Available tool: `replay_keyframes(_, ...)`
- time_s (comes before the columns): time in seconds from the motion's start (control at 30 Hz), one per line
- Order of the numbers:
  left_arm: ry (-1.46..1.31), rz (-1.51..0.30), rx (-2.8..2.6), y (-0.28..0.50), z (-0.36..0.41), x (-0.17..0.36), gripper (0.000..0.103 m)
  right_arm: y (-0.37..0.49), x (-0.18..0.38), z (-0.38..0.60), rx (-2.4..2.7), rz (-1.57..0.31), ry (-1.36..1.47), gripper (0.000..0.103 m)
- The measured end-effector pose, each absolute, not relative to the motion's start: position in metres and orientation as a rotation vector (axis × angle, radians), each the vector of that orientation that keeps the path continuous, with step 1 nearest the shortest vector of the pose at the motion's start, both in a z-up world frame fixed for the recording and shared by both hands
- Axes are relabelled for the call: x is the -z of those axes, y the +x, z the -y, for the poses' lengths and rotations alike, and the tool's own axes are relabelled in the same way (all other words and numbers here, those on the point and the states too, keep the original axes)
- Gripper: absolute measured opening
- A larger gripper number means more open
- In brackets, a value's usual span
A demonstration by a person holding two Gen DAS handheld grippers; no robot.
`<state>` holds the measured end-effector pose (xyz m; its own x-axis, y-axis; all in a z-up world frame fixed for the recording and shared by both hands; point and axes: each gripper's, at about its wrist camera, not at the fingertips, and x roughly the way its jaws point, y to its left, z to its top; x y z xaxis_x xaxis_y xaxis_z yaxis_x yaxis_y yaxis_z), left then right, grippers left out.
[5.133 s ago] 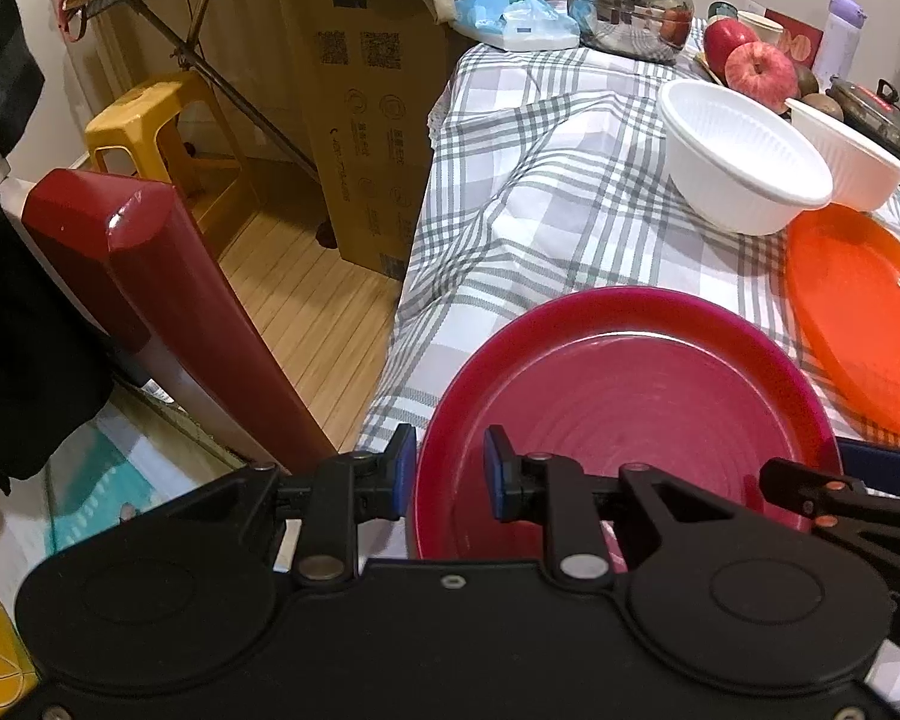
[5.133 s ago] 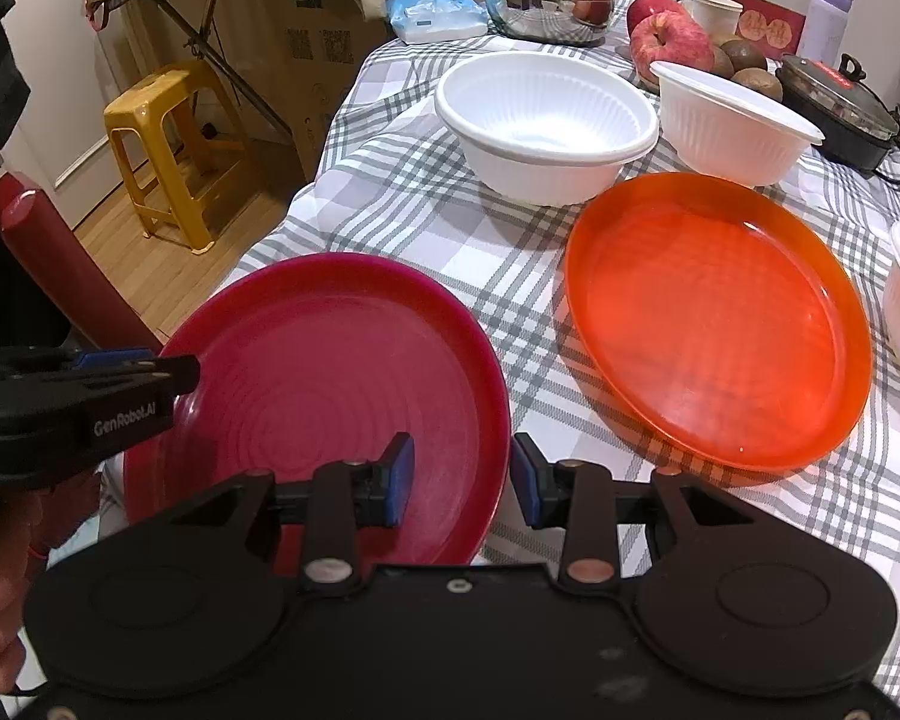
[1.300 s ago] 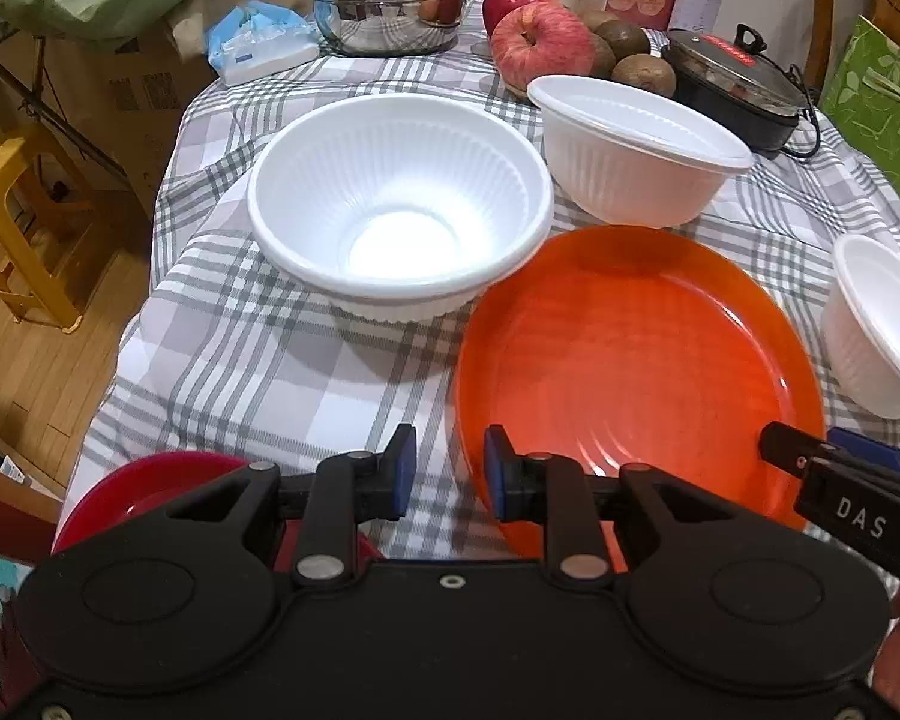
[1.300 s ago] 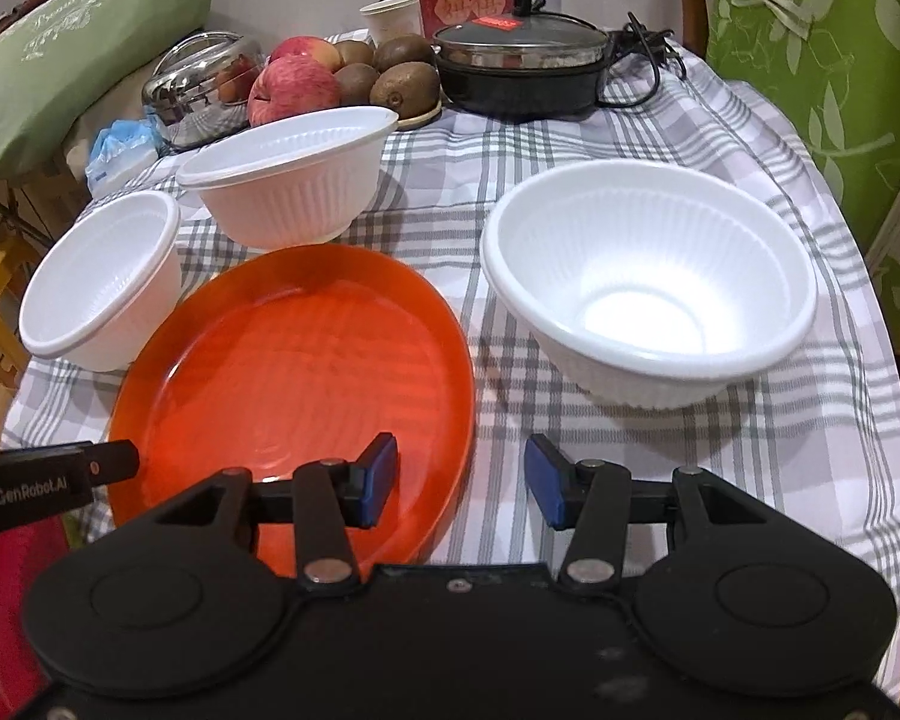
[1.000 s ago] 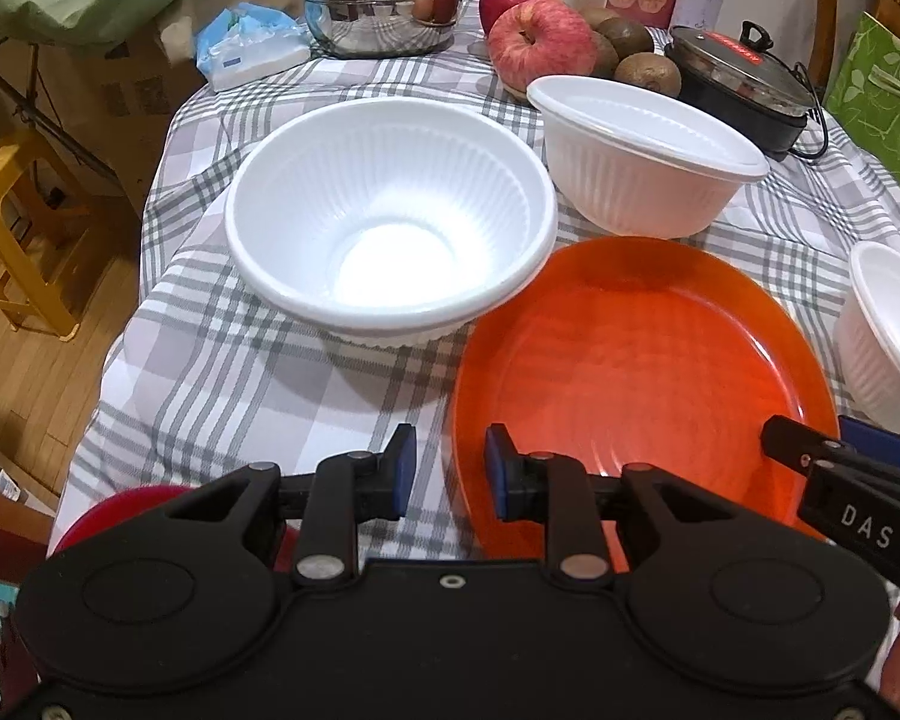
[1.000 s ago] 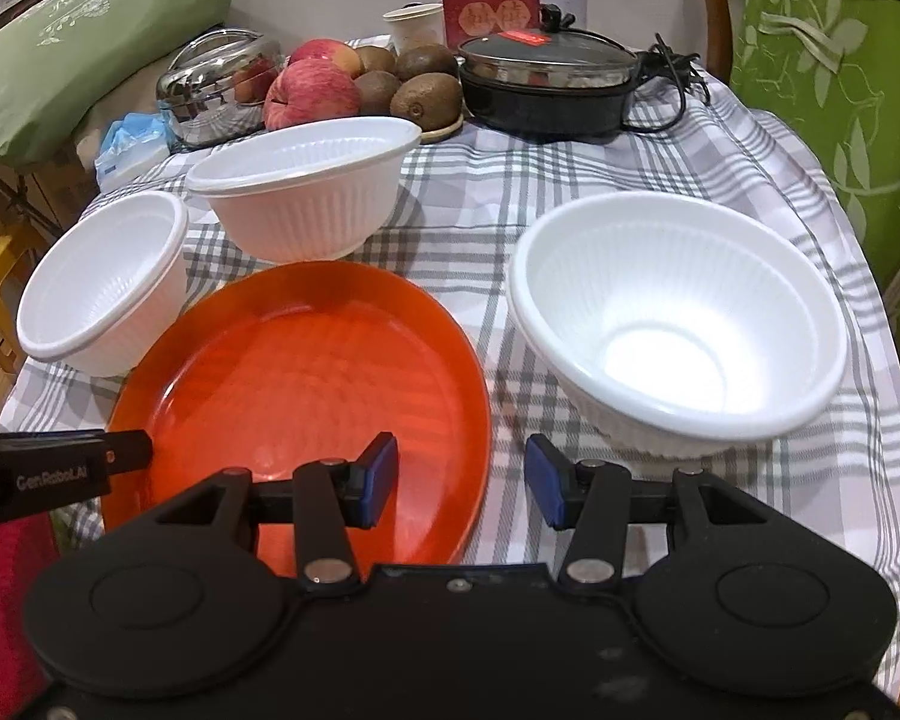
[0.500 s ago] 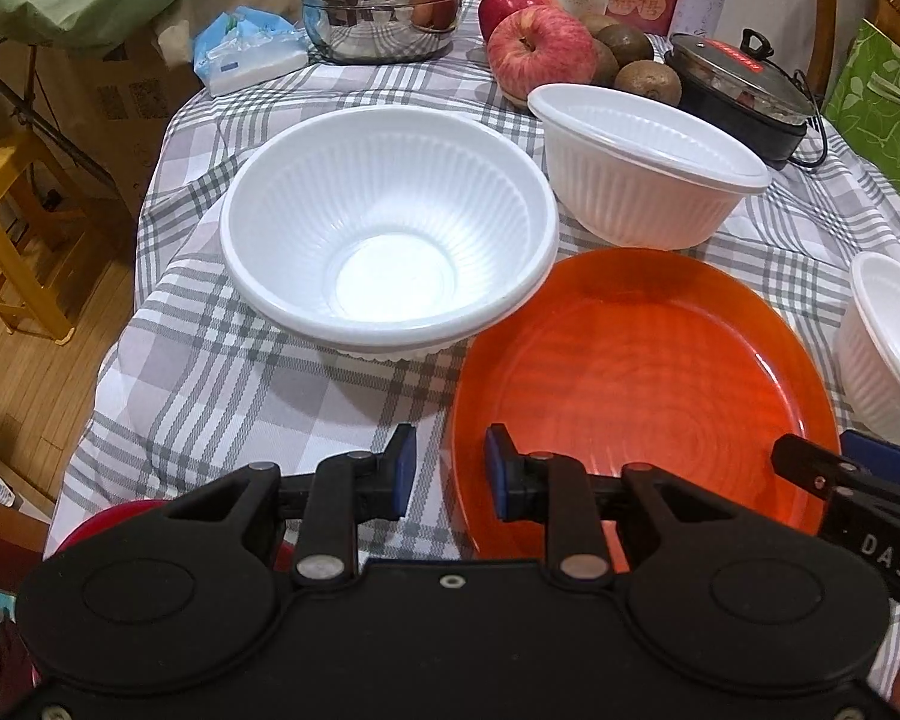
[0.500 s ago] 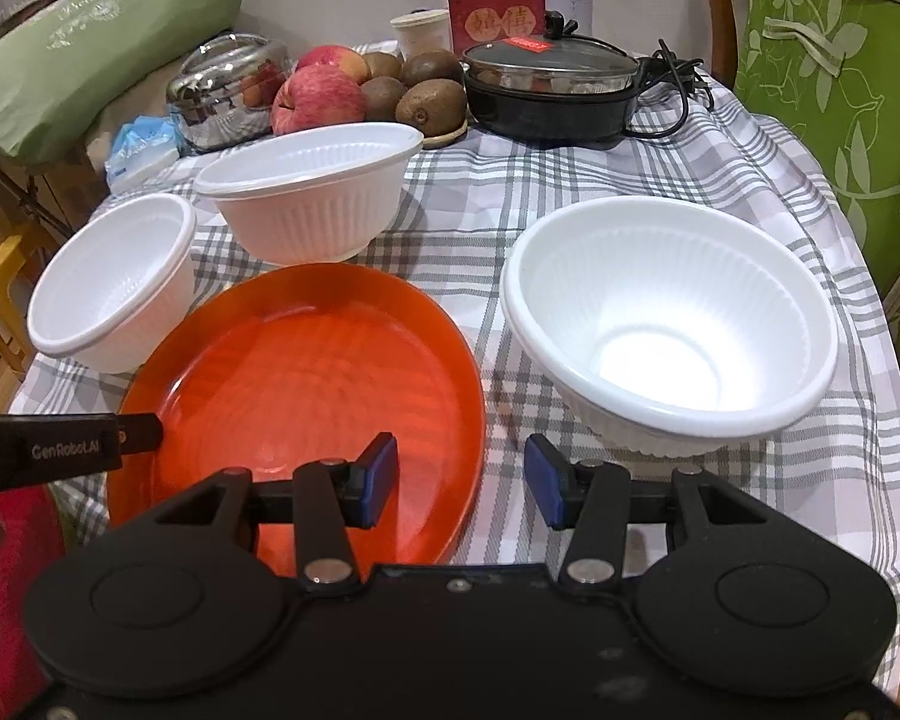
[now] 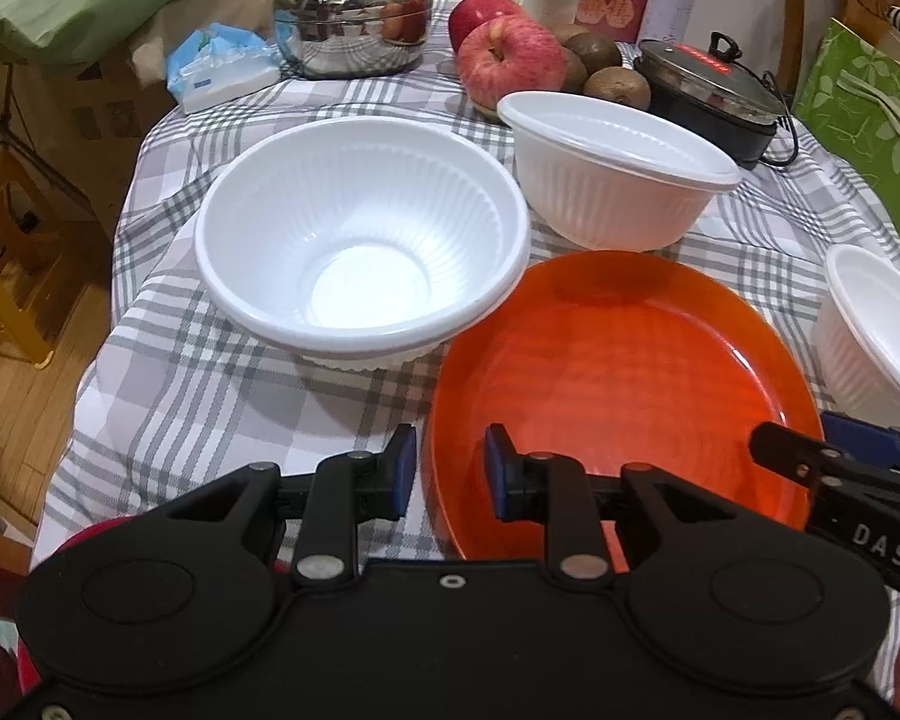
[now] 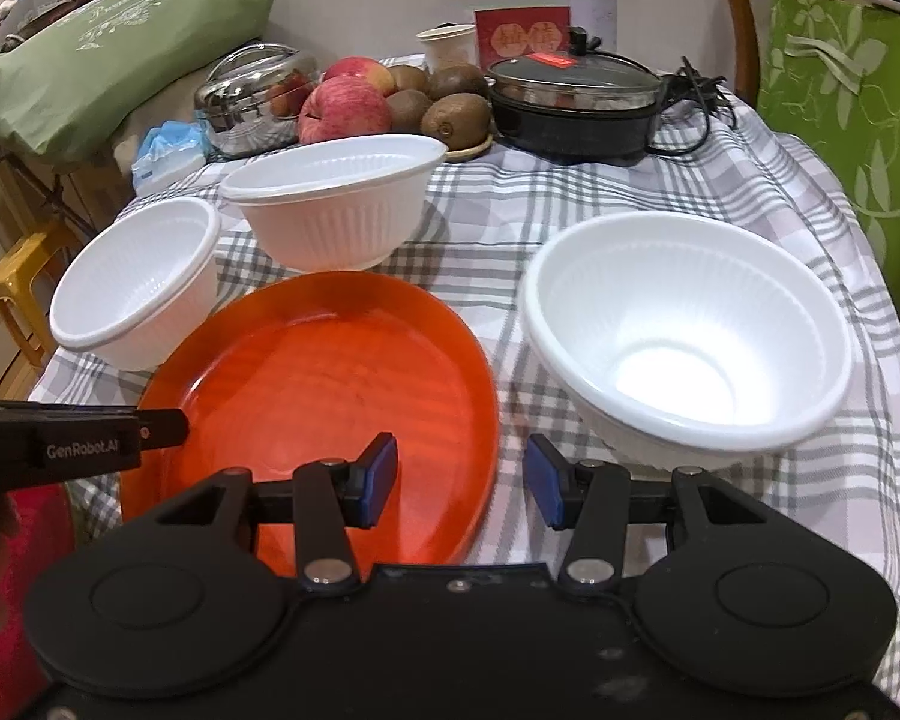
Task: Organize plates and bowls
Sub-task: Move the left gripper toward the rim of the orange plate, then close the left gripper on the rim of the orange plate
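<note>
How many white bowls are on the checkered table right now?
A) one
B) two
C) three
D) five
C: the right wrist view shows three white bowls around the orange plate: a small bowl at the left, a ribbed bowl behind the plate, and a big bowl at the right.
</note>
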<state>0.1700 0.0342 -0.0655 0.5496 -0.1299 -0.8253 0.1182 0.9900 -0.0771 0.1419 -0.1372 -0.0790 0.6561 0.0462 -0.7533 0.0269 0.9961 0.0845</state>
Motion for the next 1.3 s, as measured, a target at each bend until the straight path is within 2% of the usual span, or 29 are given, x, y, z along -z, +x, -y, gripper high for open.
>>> replay_keyframes(0.43, -0.022, -0.972, 0.169, 0.18, -0.032, 0.067, 0.033, 0.157, 0.086, 0.13, -0.028, -0.834, 0.071, 0.05)
replay_keyframes(0.67, -0.029, -0.972, 0.155, 0.176, -0.033, 0.067, 0.032, 0.152, 0.085, 0.132, 0.004, -0.827, 0.054, 0.03)
replay_keyframes(0.77, -0.036, -0.976, 0.153, 0.173, -0.034, 0.067, 0.032, 0.148, 0.083, 0.134, 0.013, -0.839, 0.073, 0.026)
replay_keyframes(1.3, -0.021, -1.02, 0.201, 0.121, -0.027, 0.064, 0.032, 0.087, 0.075, 0.145, 0.042, -0.885, 0.098, 0.026)
